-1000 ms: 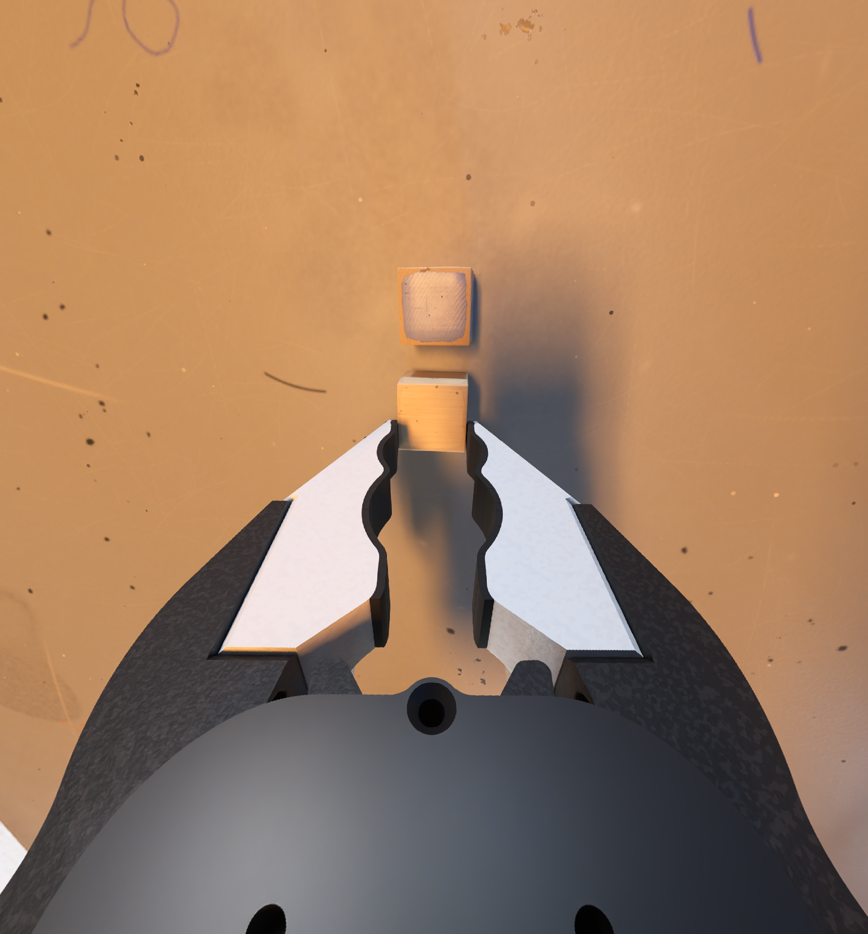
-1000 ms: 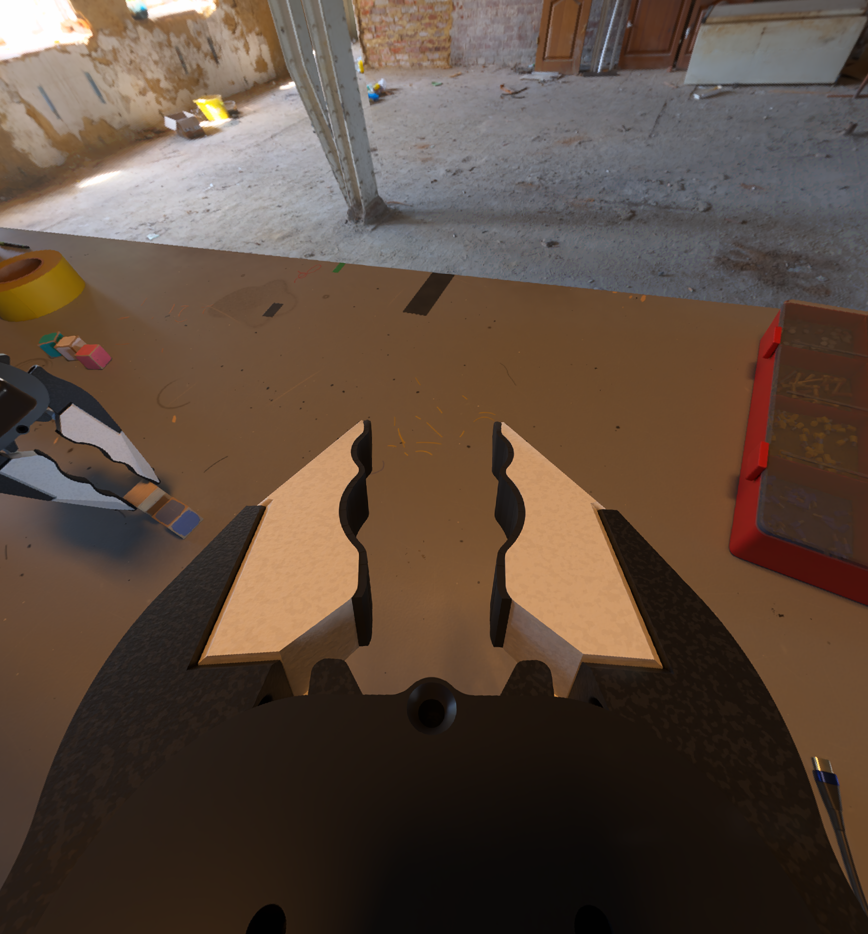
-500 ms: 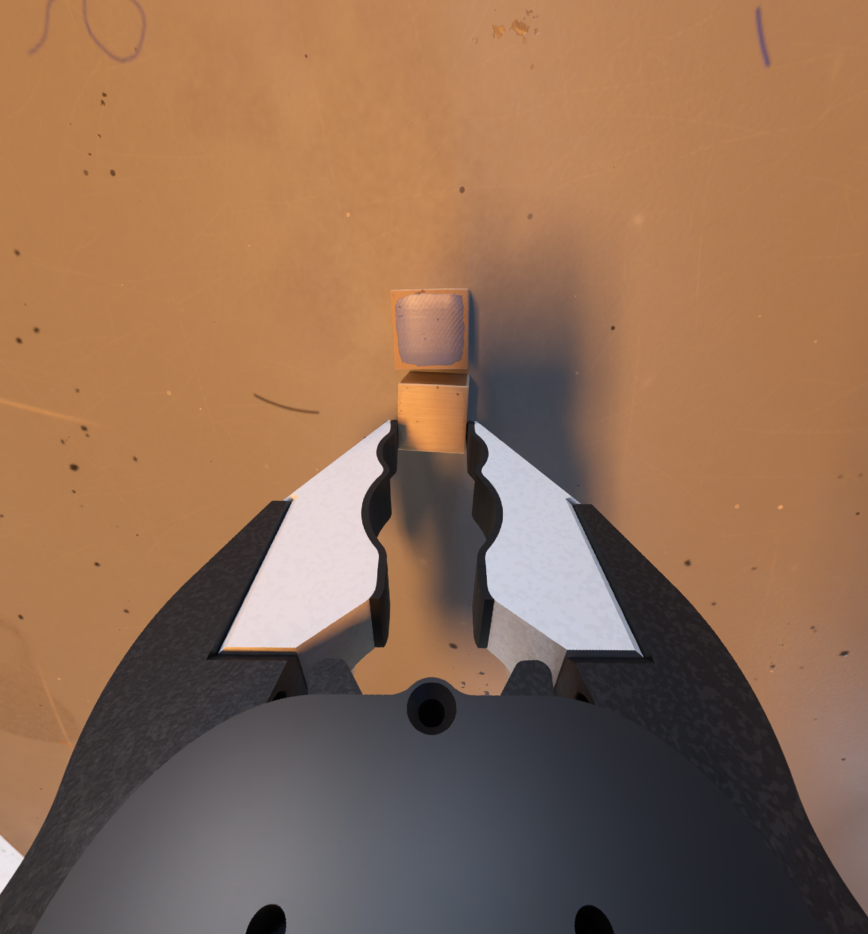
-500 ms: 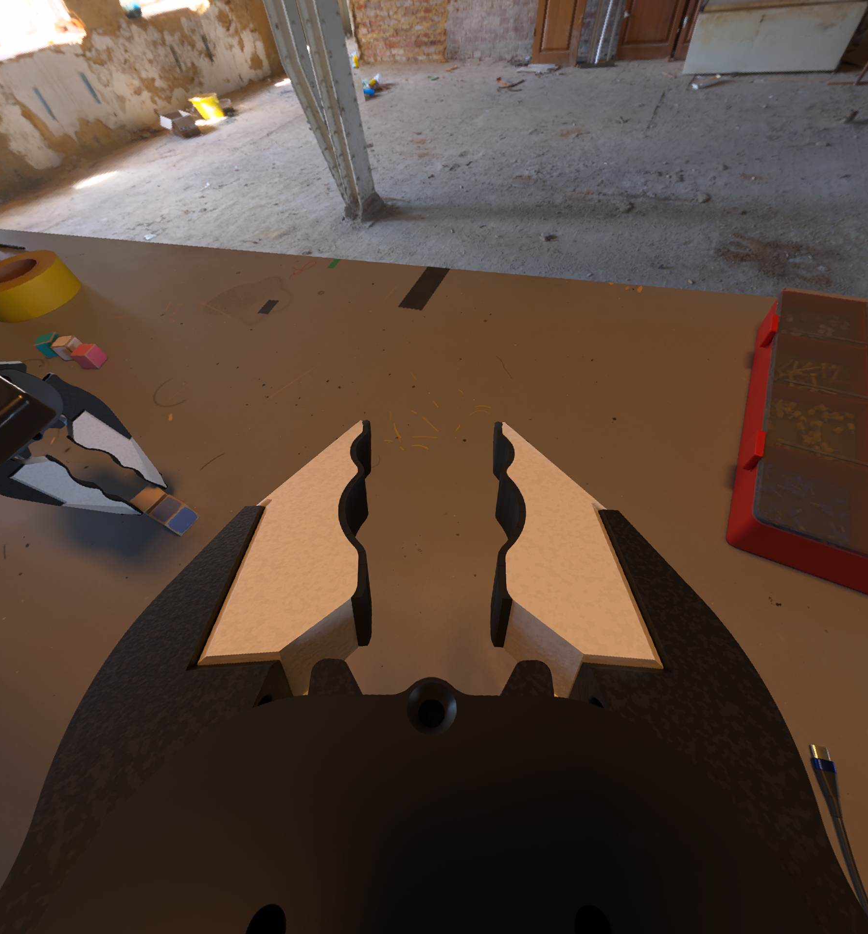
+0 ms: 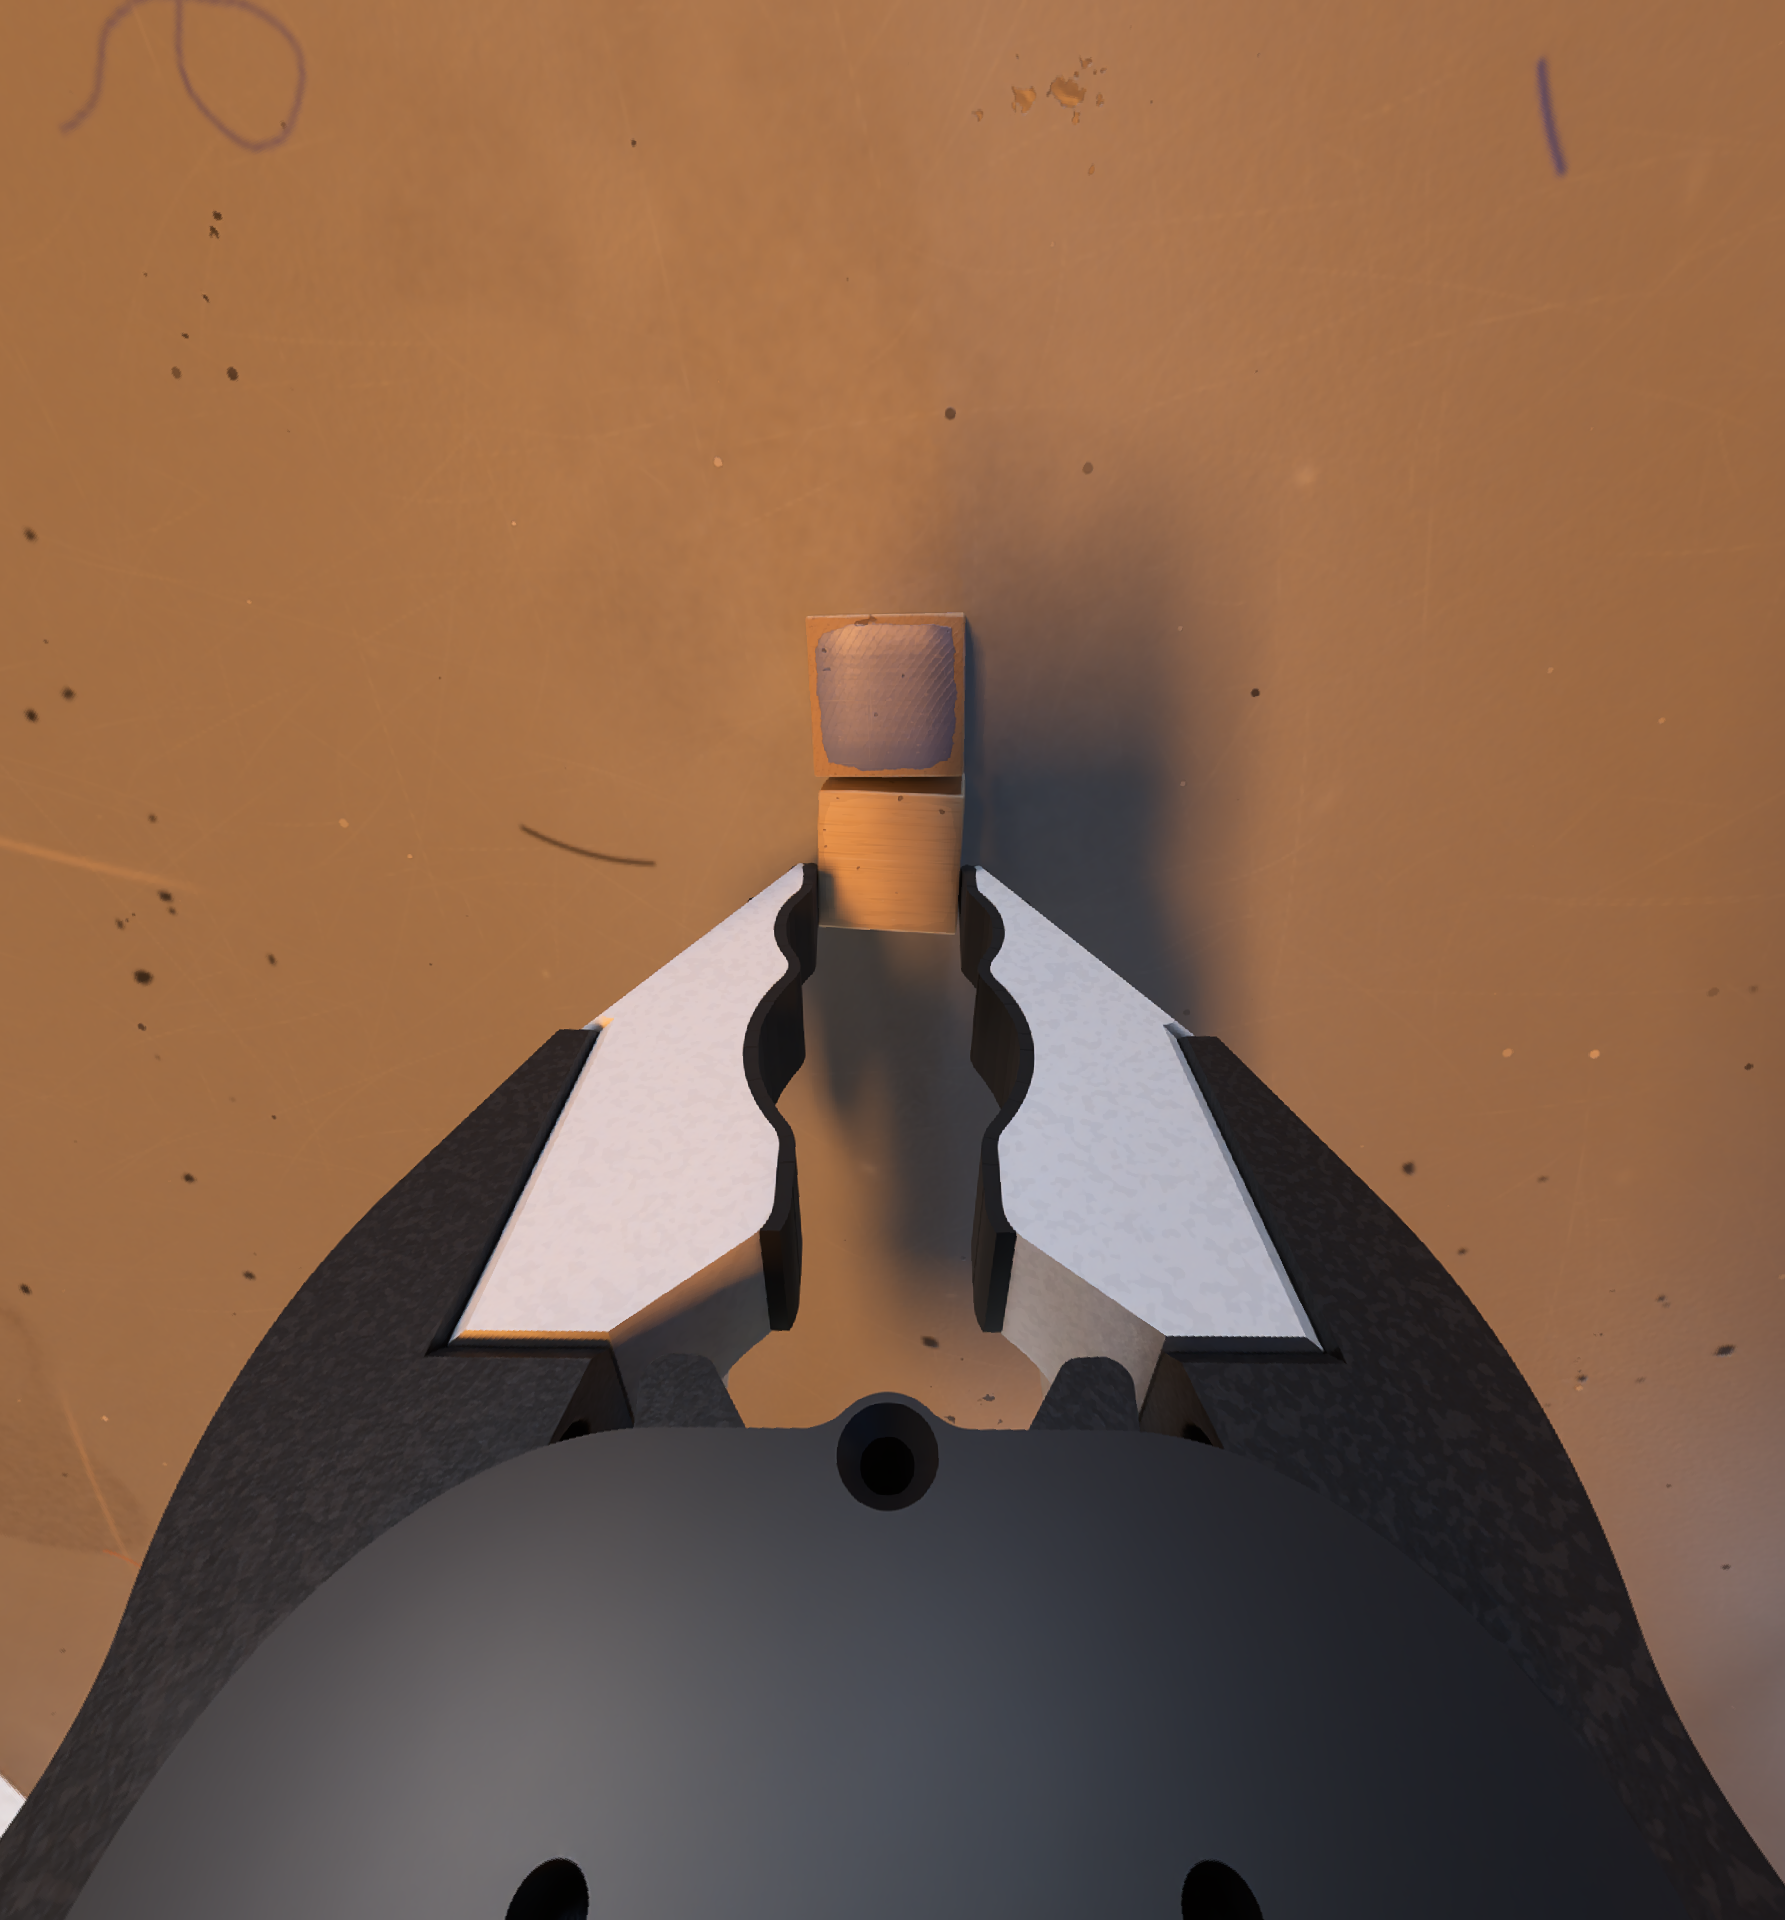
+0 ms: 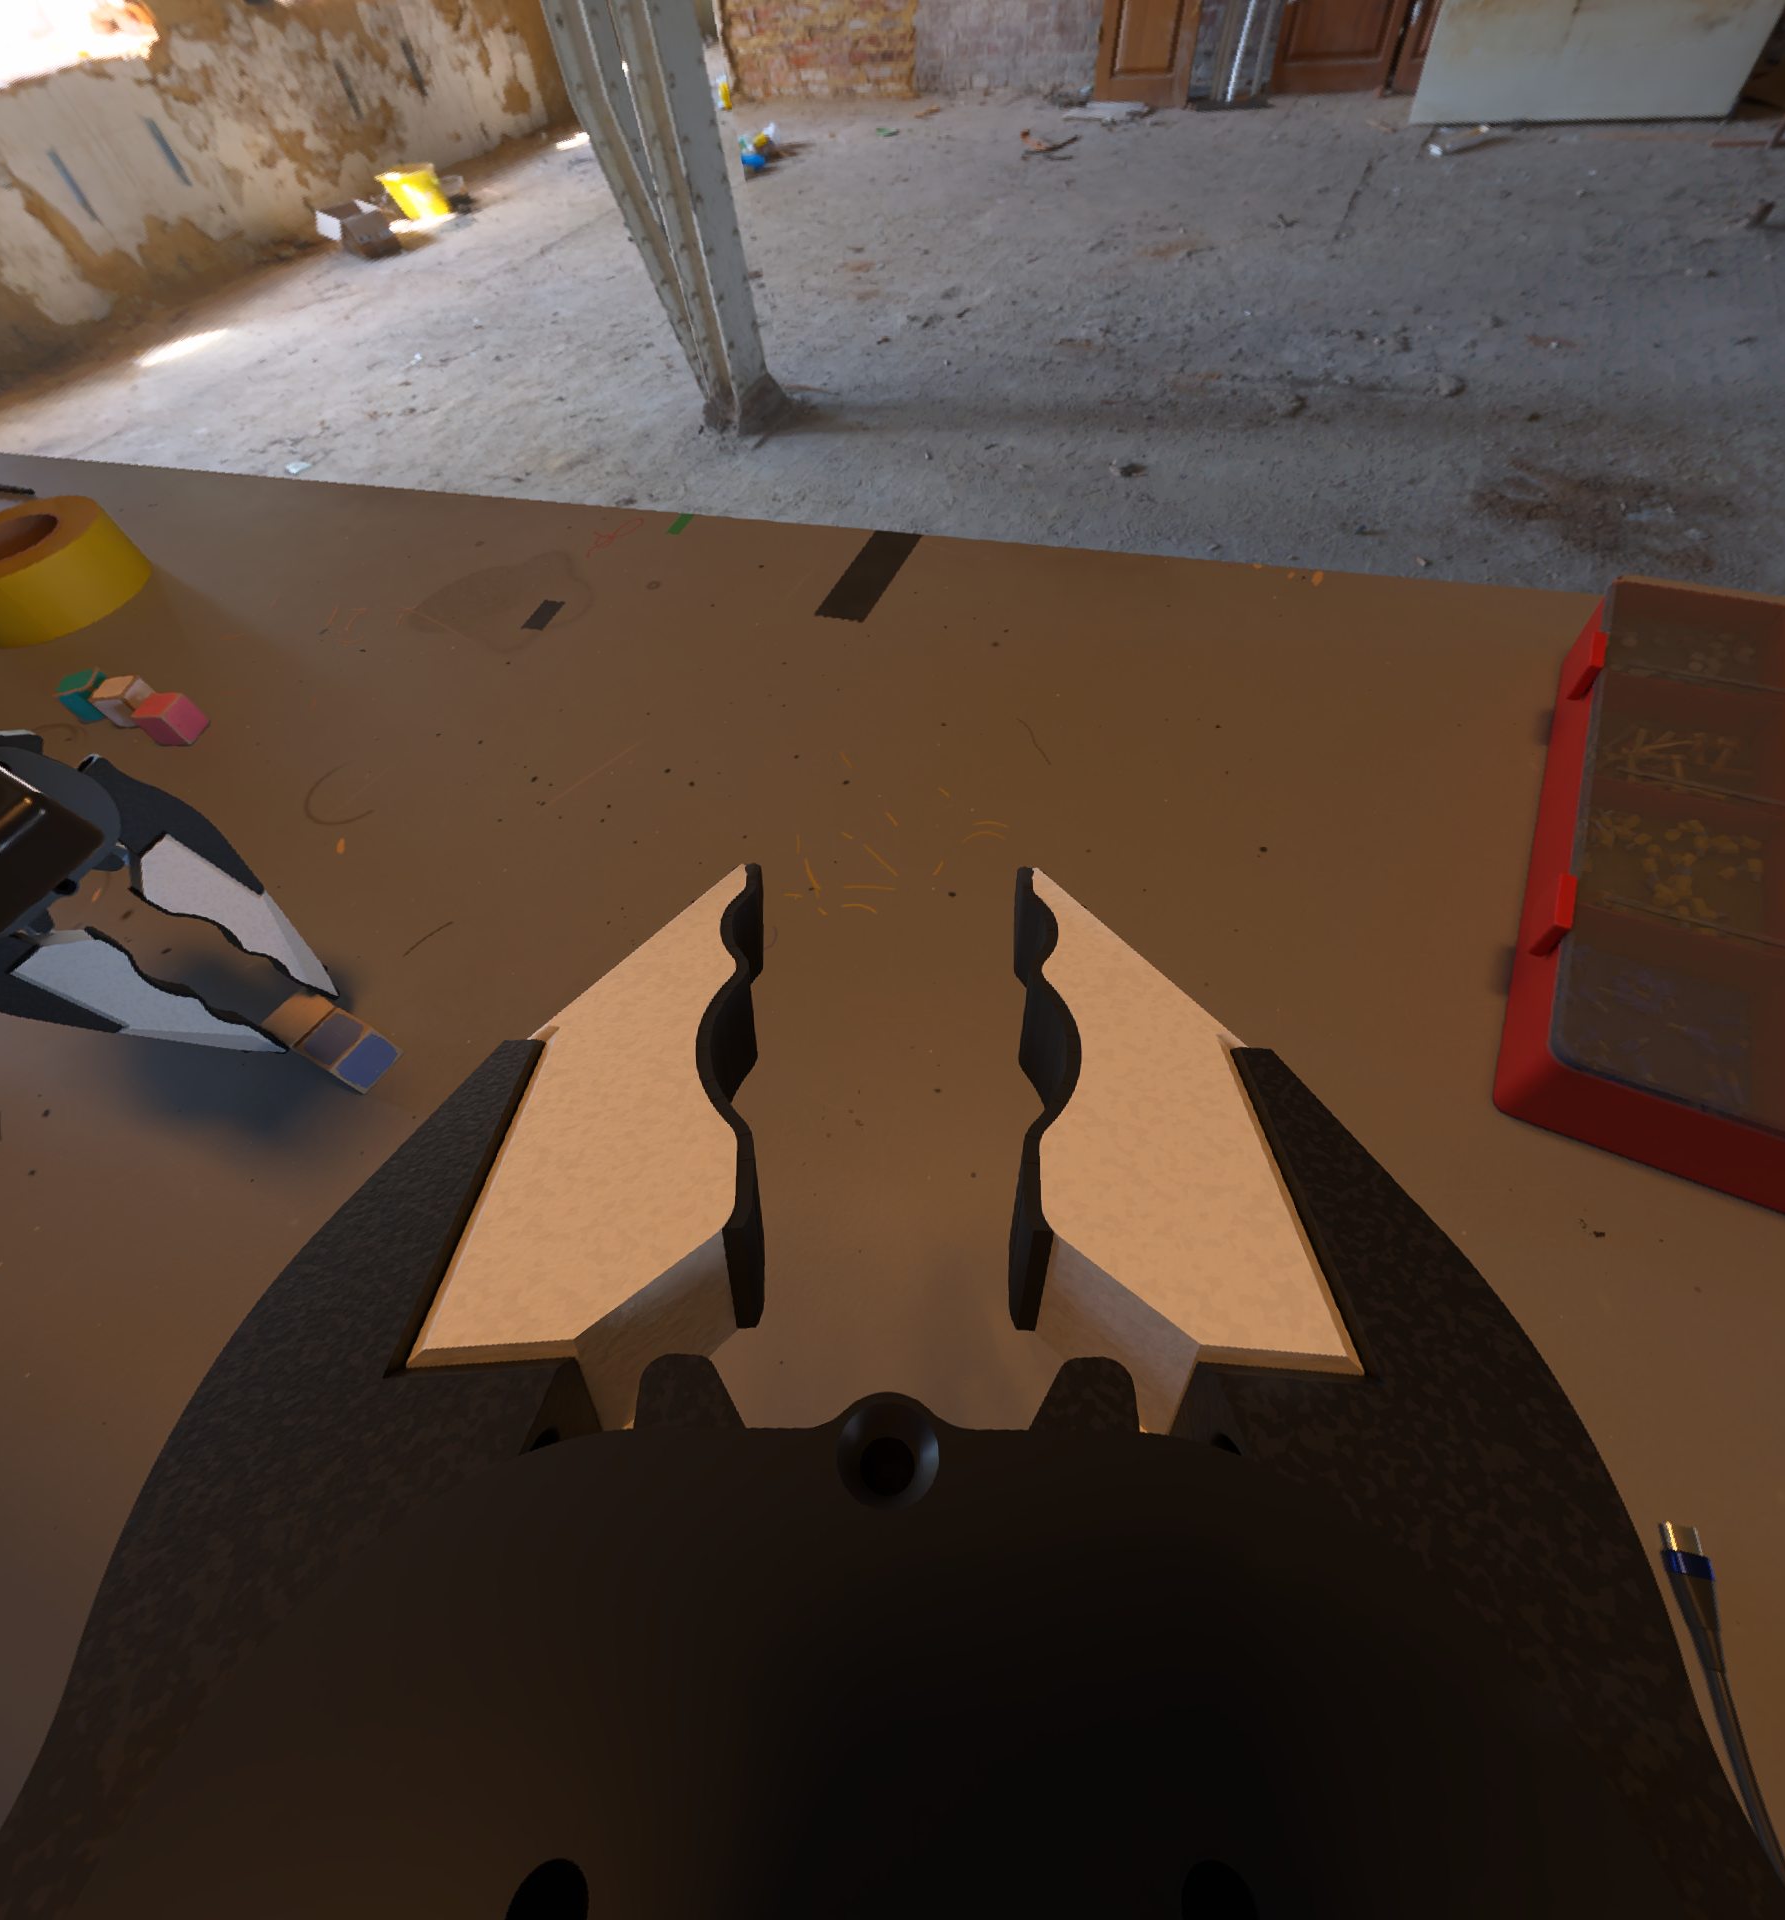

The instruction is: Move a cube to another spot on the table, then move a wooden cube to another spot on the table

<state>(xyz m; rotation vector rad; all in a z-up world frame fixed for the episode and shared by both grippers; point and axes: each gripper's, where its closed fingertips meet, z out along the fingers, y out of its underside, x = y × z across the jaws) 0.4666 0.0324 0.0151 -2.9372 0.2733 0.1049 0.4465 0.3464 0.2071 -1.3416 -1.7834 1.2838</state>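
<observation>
My left gripper (image 5: 888, 883) is shut on a plain wooden cube (image 5: 888, 857) held at its fingertips. Just beyond it lies a second cube with a blue-painted face (image 5: 886, 696). Their edges meet in the left wrist view, and I cannot tell whether they touch. In the right wrist view the left gripper (image 6: 304, 1016) is tilted low over the table (image 6: 1179, 727) at the left. The wooden cube (image 6: 298, 1013) and the blue-faced cube (image 6: 363, 1055) are at its tip. My right gripper (image 6: 888, 883) is open and empty above the table's middle.
A yellow tape roll (image 6: 36, 566) stands at the far left, with teal, white and pink small cubes (image 6: 129, 707) near it. A red compartment box (image 6: 1698, 883) lies at the right. A cable end (image 6: 1688, 1558) lies at the near right. The table's far edge runs across behind.
The left gripper has carried the wooden cube toward the blue-faced cube, and the gap between them has closed. The right gripper has barely moved.
</observation>
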